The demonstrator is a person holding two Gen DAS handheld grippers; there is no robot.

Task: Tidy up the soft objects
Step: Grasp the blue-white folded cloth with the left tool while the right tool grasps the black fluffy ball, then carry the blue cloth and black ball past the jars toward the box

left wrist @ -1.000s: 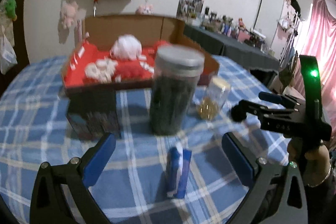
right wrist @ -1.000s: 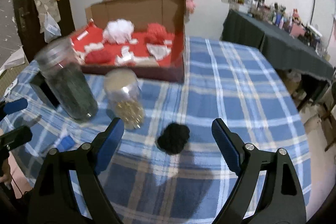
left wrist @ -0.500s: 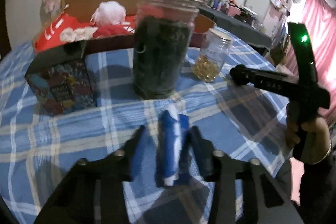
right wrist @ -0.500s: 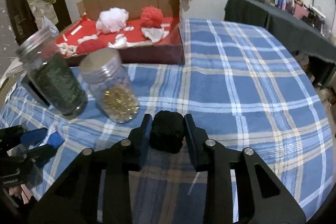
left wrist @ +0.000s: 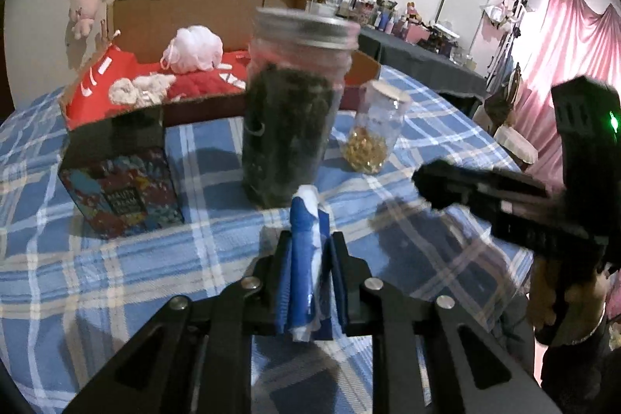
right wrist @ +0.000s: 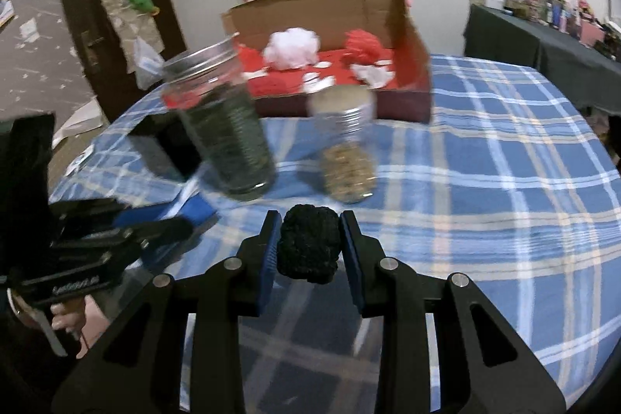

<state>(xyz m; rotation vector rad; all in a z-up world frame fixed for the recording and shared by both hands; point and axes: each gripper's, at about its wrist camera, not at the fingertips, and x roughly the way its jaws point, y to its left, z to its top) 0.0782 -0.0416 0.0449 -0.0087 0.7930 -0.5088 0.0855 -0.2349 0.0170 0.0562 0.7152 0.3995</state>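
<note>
My left gripper (left wrist: 310, 241) is shut on a folded blue and white soft piece (left wrist: 303, 216), which stands upright between the pads. In the right wrist view my right gripper (right wrist: 310, 222) is shut on a black fuzzy ball (right wrist: 308, 247). Both are low over the blue plaid tablecloth (right wrist: 485, 181). At the back stands a cardboard box (left wrist: 186, 8) lined in red, holding a white puff (left wrist: 196, 51), a red puff (right wrist: 363, 45) and pale scraps. The right gripper (left wrist: 438, 185) also shows at the right of the left wrist view, with a hand below it.
A tall jar (left wrist: 291, 127) of dark stuff and a small jar (left wrist: 372, 134) of golden bits stand between the grippers and the box. A colourful small carton (left wrist: 120, 177) sits to the left. A dark side table (right wrist: 543, 45) lines the right wall.
Both grippers went from wide open to shut, the left on the blue and white piece, the right on the black ball. The right gripper moved closer to the jars.
</note>
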